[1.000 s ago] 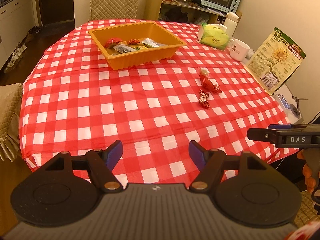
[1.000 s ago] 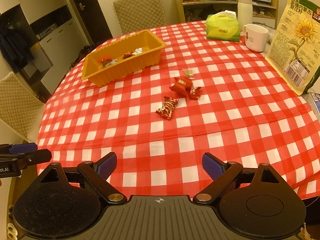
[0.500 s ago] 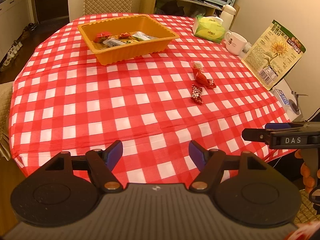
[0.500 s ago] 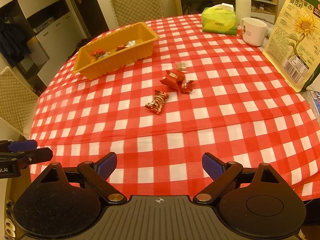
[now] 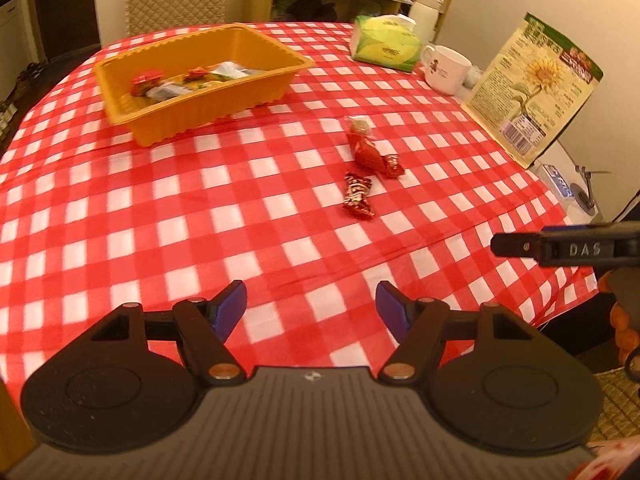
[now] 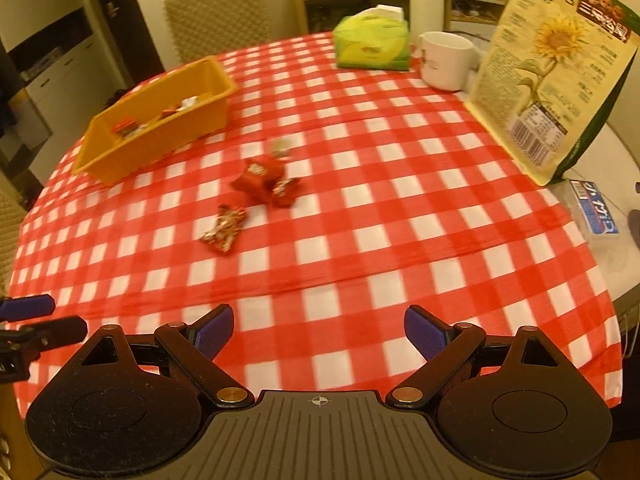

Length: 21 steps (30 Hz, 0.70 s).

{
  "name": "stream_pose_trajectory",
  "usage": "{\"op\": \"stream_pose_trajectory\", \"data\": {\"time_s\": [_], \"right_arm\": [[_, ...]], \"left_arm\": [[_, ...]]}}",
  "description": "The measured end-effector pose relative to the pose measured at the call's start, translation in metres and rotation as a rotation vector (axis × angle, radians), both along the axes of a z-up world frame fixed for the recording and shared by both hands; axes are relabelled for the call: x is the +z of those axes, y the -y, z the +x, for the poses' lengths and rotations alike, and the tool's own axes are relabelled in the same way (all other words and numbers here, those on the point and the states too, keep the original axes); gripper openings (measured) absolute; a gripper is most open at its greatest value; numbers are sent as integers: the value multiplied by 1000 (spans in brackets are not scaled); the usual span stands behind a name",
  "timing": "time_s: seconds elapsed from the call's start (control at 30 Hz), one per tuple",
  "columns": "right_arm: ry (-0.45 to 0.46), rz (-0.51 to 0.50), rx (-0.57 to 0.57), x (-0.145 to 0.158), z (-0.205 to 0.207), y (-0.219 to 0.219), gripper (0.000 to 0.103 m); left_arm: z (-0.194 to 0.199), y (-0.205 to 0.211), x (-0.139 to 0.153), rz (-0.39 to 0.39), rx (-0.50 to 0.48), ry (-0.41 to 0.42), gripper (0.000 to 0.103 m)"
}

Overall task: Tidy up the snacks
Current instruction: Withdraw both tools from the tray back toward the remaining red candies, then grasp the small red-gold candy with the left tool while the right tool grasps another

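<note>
A yellow tray (image 5: 208,96) (image 6: 132,152) with several wrapped snacks inside sits at the far left of the red checked table. Loose snacks lie mid-table: a dark red wrapped candy (image 5: 358,196) (image 6: 224,230), a red packet (image 5: 366,152) (image 6: 256,178), a small red candy (image 5: 392,164) (image 6: 286,194) and a pale candy (image 5: 359,125) (image 6: 281,146). My left gripper (image 5: 311,307) is open and empty above the table's near edge. My right gripper (image 6: 319,330) is open and empty, also near the front edge, well short of the snacks.
A green tissue pack (image 5: 384,44) (image 6: 372,46), a white mug (image 5: 446,68) (image 6: 446,60), a white flask (image 6: 424,0) and a standing sunflower-seed bag (image 5: 532,88) (image 6: 556,76) line the right side. A small blue box (image 6: 594,212) lies at the right edge. A chair (image 6: 218,16) stands behind the table.
Both grippers have moved forward over the table toward the loose snacks, which now look larger. Both stay open and empty.
</note>
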State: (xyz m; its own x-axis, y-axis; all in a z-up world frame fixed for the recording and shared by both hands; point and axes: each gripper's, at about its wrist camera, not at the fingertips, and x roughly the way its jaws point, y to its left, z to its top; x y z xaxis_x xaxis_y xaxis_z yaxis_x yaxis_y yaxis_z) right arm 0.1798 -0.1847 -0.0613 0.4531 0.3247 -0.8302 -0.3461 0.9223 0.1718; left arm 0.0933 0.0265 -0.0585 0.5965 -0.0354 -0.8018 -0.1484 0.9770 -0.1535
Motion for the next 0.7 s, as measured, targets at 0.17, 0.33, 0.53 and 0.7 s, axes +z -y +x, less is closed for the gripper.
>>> {"op": "stream_pose_trajectory", "data": {"time_s": [0.17,0.33,0.53,0.7], "right_arm": [[-13,20,-28,-7,19,11,92],[-17,36,-21,-12,34,18,92],[-25,59,-10,-19,55,23,92],[-29,77,-3,-23,70,26,92]], "left_arm": [[29,12,-13,7,-43,-3,60],[59,22,-25,7,-89,-4,55],[99,34,-39,32,-138,-9,45],[123,39,-46,54,-158,-14,42]]}}
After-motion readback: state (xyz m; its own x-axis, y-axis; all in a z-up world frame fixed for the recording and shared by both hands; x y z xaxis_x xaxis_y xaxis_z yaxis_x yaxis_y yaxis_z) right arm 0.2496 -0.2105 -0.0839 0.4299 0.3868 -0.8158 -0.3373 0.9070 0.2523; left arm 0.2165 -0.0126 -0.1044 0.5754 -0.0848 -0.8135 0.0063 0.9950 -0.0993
